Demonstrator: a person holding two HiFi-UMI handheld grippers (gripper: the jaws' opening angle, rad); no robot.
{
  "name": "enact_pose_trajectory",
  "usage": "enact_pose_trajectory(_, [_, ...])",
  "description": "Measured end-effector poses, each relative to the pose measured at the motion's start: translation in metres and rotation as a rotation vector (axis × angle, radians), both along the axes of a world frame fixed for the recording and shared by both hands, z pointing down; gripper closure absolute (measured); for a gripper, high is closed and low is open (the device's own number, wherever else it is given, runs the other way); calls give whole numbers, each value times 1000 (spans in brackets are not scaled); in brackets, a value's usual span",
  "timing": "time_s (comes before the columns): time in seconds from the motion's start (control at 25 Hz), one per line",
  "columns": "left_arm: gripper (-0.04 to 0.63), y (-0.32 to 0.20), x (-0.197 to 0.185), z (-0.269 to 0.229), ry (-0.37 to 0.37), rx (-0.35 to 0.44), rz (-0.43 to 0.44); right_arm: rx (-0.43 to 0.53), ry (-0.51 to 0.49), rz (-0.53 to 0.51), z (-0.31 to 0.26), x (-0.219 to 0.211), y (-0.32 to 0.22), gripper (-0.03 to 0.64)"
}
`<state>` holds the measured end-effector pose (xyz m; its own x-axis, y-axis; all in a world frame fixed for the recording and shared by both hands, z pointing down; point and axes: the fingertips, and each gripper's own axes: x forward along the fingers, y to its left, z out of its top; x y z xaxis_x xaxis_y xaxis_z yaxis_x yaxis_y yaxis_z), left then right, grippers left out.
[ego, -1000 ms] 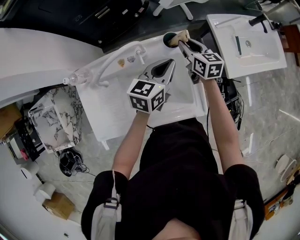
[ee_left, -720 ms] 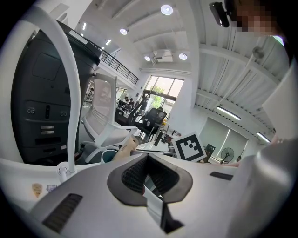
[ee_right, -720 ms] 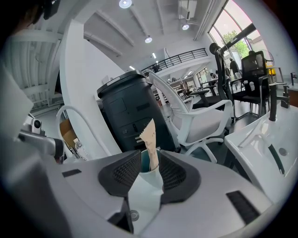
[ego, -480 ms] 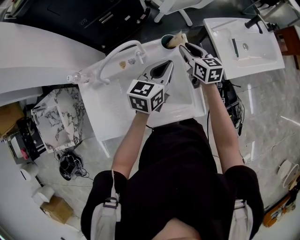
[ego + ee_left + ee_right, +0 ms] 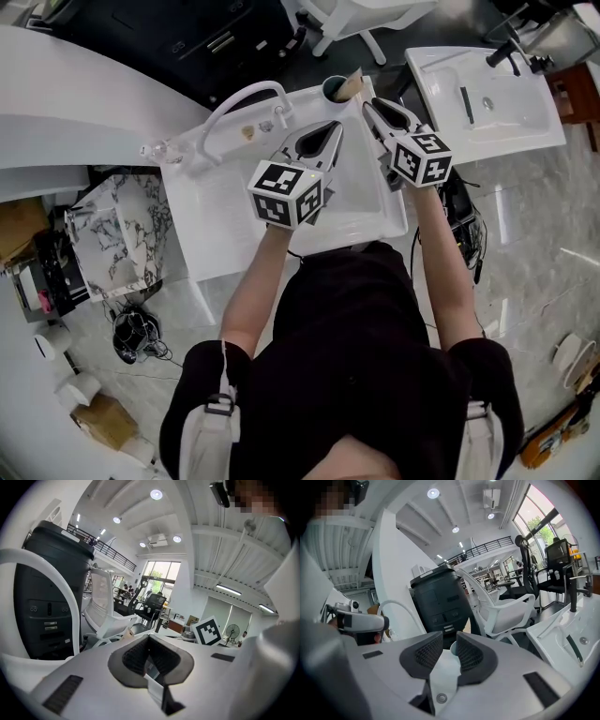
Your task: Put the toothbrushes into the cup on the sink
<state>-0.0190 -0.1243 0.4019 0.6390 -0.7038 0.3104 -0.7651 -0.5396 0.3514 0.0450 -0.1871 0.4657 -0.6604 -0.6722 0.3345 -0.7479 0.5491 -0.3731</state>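
A dark cup (image 5: 332, 87) stands on the far right corner of the white sink (image 5: 234, 225). A tan toothbrush (image 5: 352, 83) leans in it, sticking out to the right. My right gripper (image 5: 368, 105) is just short of the cup, slightly open, with nothing between its pads (image 5: 429, 651). My left gripper (image 5: 334, 126) hovers over the basin, a little nearer than the cup and to its left. Its jaws are shut and hold nothing (image 5: 149, 639).
A curved white faucet (image 5: 239, 98) rises at the sink's far left. A second white basin (image 5: 487, 94) on the right holds a dark slim stick (image 5: 466, 98). A marble-patterned box (image 5: 112, 230) stands left of the sink. Behind it are a black cabinet (image 5: 187, 37) and a white chair (image 5: 506, 613).
My right gripper held the toothbrush at the cup's rim. It has let go and drawn back a little toward me. The toothbrush stays in the cup. My left gripper has barely moved.
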Motion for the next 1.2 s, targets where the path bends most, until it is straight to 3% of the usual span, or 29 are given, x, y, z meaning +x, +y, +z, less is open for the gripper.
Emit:
enact_pose_trajectory(0.56, [581, 10, 6, -13, -1, 44, 35, 117, 42, -40, -44, -1, 34, 532])
enact_pose_trajectory(0.92, [581, 19, 6, -20, -6, 89, 61, 167, -24, -65, -73, -7, 56, 557])
enact_pose_trajectory(1.2, [581, 19, -6, -18, -2, 86, 29, 179, -59, -126, -83, -22, 71, 572])
